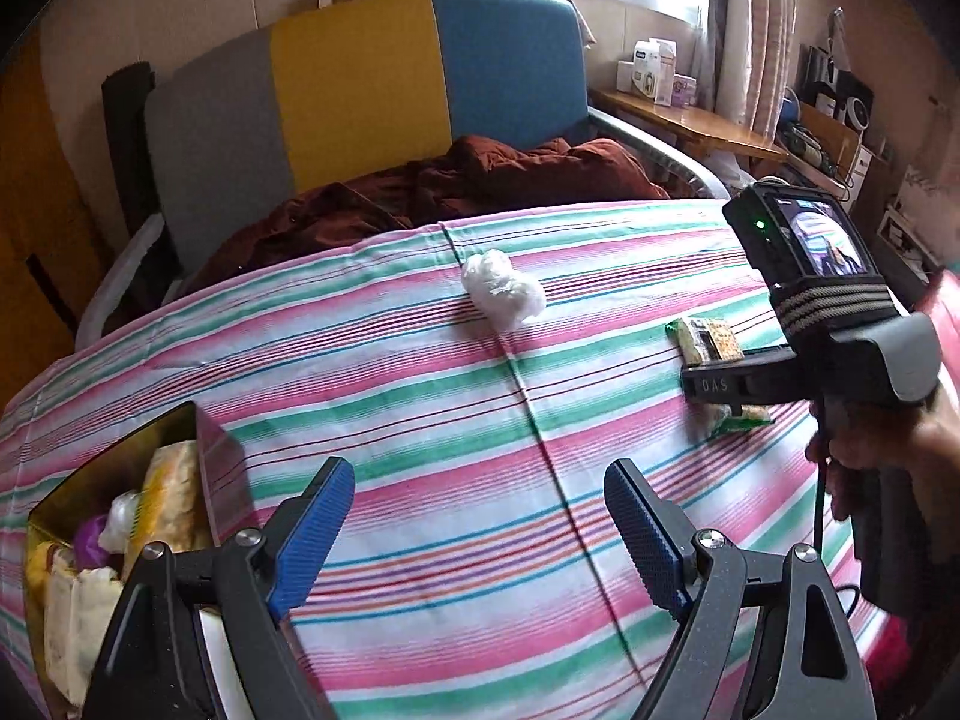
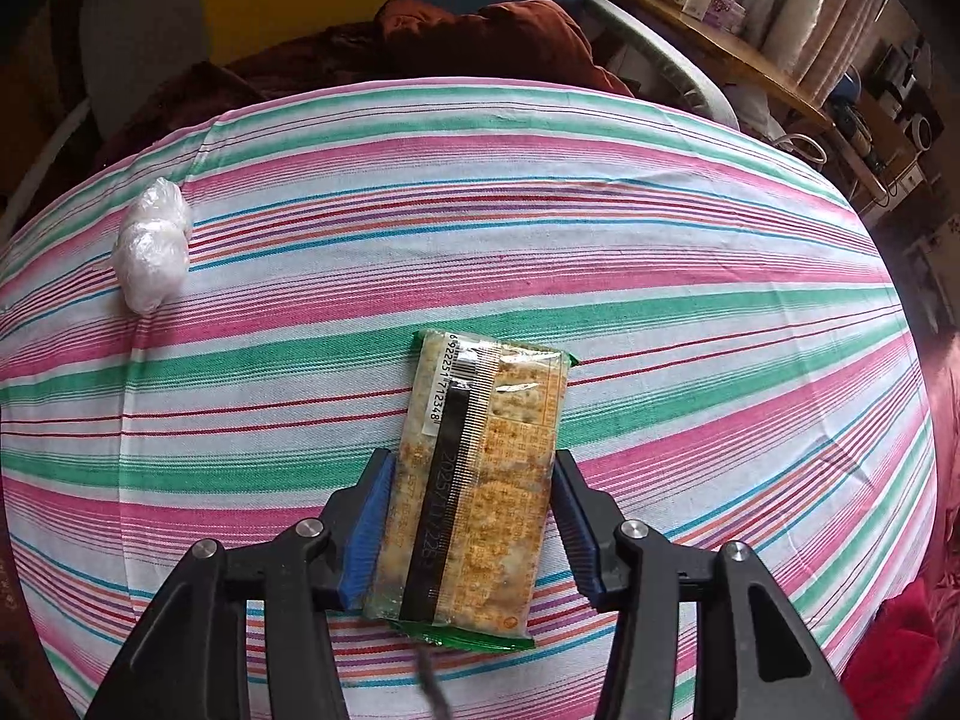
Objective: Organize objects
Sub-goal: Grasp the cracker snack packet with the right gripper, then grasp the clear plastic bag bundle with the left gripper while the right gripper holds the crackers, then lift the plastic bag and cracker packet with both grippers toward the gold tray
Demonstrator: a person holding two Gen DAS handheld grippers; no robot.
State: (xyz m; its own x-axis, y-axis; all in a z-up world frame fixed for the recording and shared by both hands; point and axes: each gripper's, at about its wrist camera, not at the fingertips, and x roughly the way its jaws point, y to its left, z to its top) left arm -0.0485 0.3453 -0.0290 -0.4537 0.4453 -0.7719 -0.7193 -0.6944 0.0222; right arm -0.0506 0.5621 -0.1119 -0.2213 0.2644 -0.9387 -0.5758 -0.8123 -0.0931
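A cracker packet [image 2: 480, 480] in clear wrap with green ends lies flat on the striped cloth [image 2: 690, 312]. My right gripper [image 2: 474, 462] points down over it with a blue pad on each long side. The left pad meets the packet's edge, while a thin gap shows at the right pad. A white ball of crumpled plastic [image 1: 503, 288] sits further back, to the left of the packet [image 1: 708, 339]. My left gripper [image 1: 480, 480] hovers open over bare cloth with nothing between its fingers. A gold tin box [image 1: 198, 438] with several packets inside stands at its left.
A chair [image 1: 360, 90] with a grey, yellow and blue back stands behind the table, with a brown cloth [image 1: 480, 180] heaped on it. A wooden shelf [image 1: 690, 120] with small boxes runs along the right wall. A hand [image 1: 888, 450] holds the right gripper's handle.
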